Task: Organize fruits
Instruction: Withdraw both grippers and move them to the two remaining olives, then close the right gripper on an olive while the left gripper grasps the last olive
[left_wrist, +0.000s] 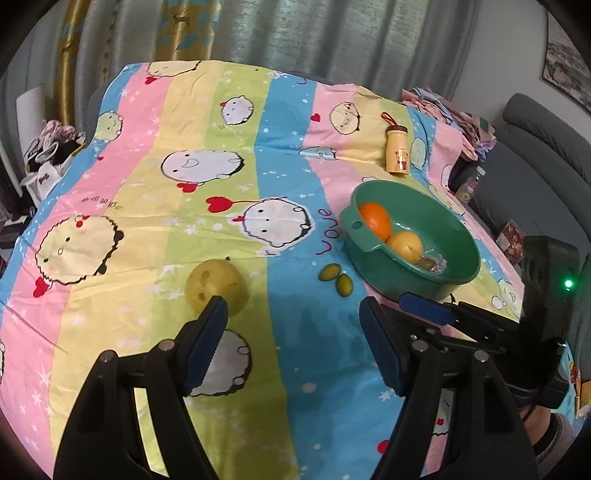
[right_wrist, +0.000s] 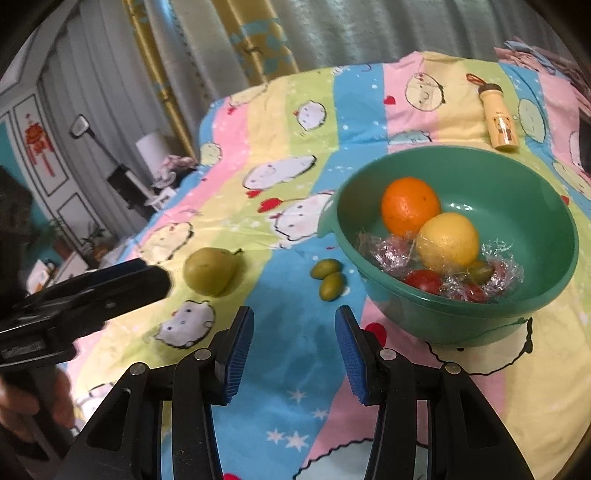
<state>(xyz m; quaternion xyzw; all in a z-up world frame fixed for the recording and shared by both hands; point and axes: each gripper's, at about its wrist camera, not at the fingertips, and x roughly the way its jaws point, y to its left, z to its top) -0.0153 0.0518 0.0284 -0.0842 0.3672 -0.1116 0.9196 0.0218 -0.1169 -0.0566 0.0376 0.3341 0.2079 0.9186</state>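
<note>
A green bowl (right_wrist: 546, 221) on the striped cloth holds an orange (right_wrist: 410, 208), a yellow lemon (right_wrist: 448, 242), red tomatoes (right_wrist: 423, 280) and clear plastic wrap. The bowl also shows in the left wrist view (left_wrist: 454, 229). A yellow-green pear (right_wrist: 208, 271) lies left of it, also in the left wrist view (left_wrist: 214, 282). Two small green olives (right_wrist: 327, 277) lie between pear and bowl, also in the left wrist view (left_wrist: 336, 278). My left gripper (left_wrist: 291, 308) is open and empty, its left finger just in front of the pear. My right gripper (right_wrist: 295, 321) is open and empty, just short of the olives.
A small yellow bottle (right_wrist: 498, 118) lies on the cloth behind the bowl. Folded clothes (left_wrist: 454, 114) sit at the far right edge of the table. A grey sofa (left_wrist: 546, 147) stands to the right. Curtains hang behind. The left gripper's body (right_wrist: 85, 299) reaches in from the left.
</note>
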